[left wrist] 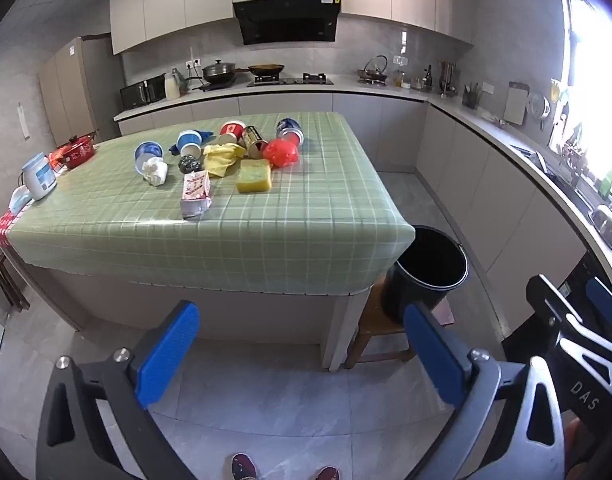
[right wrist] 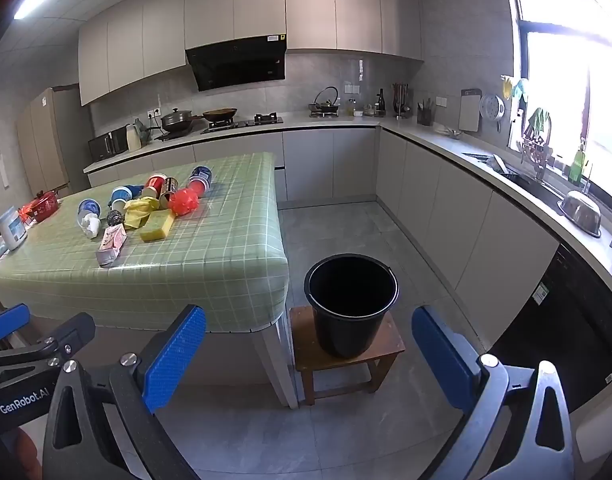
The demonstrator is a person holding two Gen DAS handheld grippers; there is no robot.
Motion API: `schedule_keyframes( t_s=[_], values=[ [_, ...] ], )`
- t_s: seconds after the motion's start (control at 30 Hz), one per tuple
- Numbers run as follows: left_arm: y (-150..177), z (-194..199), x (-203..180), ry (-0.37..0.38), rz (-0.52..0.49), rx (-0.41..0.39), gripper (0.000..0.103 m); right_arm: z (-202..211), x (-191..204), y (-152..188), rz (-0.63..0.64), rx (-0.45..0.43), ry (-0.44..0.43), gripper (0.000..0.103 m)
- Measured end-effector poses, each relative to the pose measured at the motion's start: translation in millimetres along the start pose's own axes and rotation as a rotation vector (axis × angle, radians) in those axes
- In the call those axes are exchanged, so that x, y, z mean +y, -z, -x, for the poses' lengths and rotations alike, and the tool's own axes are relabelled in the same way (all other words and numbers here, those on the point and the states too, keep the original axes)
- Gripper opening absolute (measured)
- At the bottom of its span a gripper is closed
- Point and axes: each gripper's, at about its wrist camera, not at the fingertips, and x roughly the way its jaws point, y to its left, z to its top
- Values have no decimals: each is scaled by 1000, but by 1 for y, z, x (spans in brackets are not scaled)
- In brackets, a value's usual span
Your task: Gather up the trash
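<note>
Progress nil — round black plastic bucket [right wrist: 351,304] on small wooden stool [right wrist: 306,344] beside table looks empty, dark inside. Litter all on green checked tablecloth [left wrist: 290,208]: yellow sponge block [left wrist: 254,176], crumpled red plastic bag [left wrist: 281,153], pink-white carton [left wrist: 195,194], white tissue wad [left wrist: 154,171], yellow cloth [left wrist: 222,158], tipped cups and cans. Left gripper [left wrist: 302,354] and right gripper [right wrist: 309,354] both spread wide, nothing between pads, well short of table — every piece left to collect.

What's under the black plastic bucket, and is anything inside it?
The black plastic bucket stands on a small wooden stool. Its interior looks dark and empty; the very bottom is unclear.
</note>
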Motion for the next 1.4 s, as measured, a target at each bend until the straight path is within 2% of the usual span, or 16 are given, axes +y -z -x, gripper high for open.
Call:
schedule_keyframes(
  t_s=[0.13,1.4],
  values=[
    [-1,-1,1,21,15,9,103,2,-3,1,1,-6,1,103],
    [1,13,19,-3,32,-34,103,6,11,2,20,-7,6,103]
  ],
)
